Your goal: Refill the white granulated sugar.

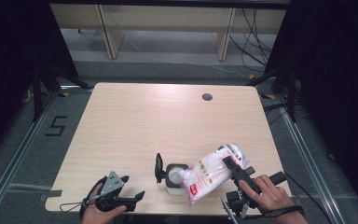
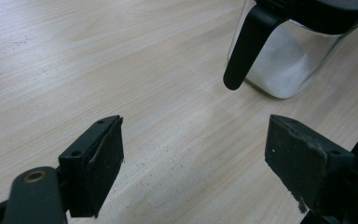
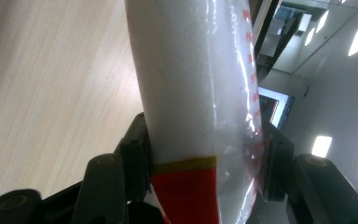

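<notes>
A clear plastic bag of white grains [image 1: 209, 173] with a red and yellow label hangs tilted over the table's front edge. My right gripper [image 1: 229, 164] is shut on it, and the bag [image 3: 191, 70] fills the gap between the jaws of this gripper [image 3: 205, 144]. The bag's lower left corner rests at the mouth of a small glass jar [image 1: 173, 181], whose black flip lid [image 1: 158, 168] stands open. The jar [image 2: 284, 60] has white grains inside. My left gripper [image 1: 131, 189] lies near the front left edge, open and with nothing in it [image 2: 196, 140], pointing toward the jar.
The wooden table [image 1: 144, 121] has a round cable hole [image 1: 207, 97] at the back right. Dark curtains hang on both sides, and cables run over the grey floor behind.
</notes>
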